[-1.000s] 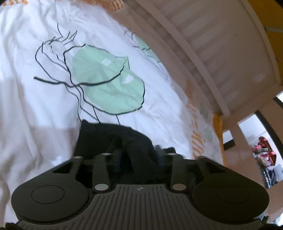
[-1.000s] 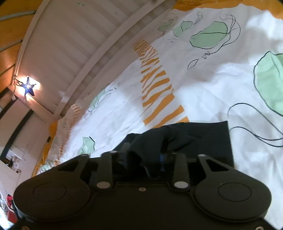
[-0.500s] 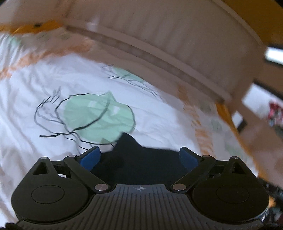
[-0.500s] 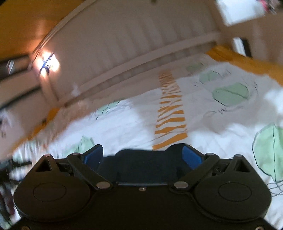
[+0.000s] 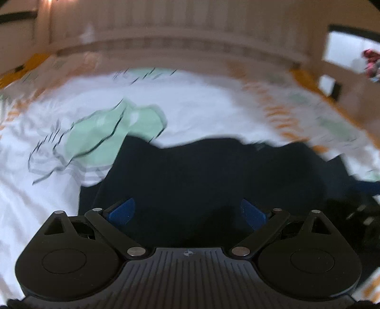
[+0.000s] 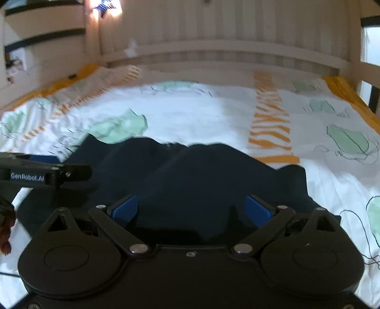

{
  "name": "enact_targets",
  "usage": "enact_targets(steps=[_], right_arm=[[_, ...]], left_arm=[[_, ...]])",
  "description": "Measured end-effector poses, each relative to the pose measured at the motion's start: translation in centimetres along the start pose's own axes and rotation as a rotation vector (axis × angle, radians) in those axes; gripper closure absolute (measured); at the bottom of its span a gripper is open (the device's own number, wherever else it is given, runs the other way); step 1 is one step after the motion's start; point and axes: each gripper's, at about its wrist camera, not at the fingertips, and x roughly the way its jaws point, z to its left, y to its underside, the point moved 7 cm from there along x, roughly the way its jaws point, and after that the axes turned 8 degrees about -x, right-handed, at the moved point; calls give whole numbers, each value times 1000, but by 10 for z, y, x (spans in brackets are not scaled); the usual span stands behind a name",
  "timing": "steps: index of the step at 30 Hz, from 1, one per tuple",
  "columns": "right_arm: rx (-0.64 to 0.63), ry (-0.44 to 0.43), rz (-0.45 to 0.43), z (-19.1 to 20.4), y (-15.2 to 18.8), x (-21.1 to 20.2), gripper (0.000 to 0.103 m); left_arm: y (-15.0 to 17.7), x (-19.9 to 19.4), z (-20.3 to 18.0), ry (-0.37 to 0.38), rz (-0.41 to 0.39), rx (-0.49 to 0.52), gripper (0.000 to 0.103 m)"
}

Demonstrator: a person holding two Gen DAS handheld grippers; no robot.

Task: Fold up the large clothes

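A dark navy garment [image 5: 213,176] lies folded on the white bed cover, spread wide ahead of both grippers; in the right wrist view the garment [image 6: 201,180] has a wavy far edge. My left gripper [image 5: 186,211] is open, its blue pads [image 5: 121,211] wide apart above the cloth with nothing between them. My right gripper [image 6: 191,210] is open too, blue pads [image 6: 124,210] spread over the garment's near part. The left gripper's black body [image 6: 45,174] shows at the left of the right wrist view, with a hand [image 6: 6,228] below it.
The bed cover [image 6: 190,118] is white with green leaf prints [image 5: 111,133] and an orange striped band [image 6: 270,128]. A slatted white bed rail [image 6: 213,52] runs along the far side. A lit star lamp [image 6: 104,7] hangs at the upper left.
Both grippers let go of bunched dark cloth and opened wide. Both rolled level and drew back, so the garment now lies spread on the bed in front of them.
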Motion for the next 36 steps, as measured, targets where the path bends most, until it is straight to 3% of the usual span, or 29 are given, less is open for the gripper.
enact_targets(steps=[2,9,16,36], right_arm=[[25,29,33,-7,0,13,5],[179,89,103,-36,12,50,1],[158,122,-1,-33,30,49,0],[128,157,-23,-30,30,52,0]], left_arm=[[8,16,9,-20,27,-8,1],[17,19,20,10,-45,-57,0],[20,19,18,12,-73,-58,0],[22,24,16,-8,-98,-47,0]])
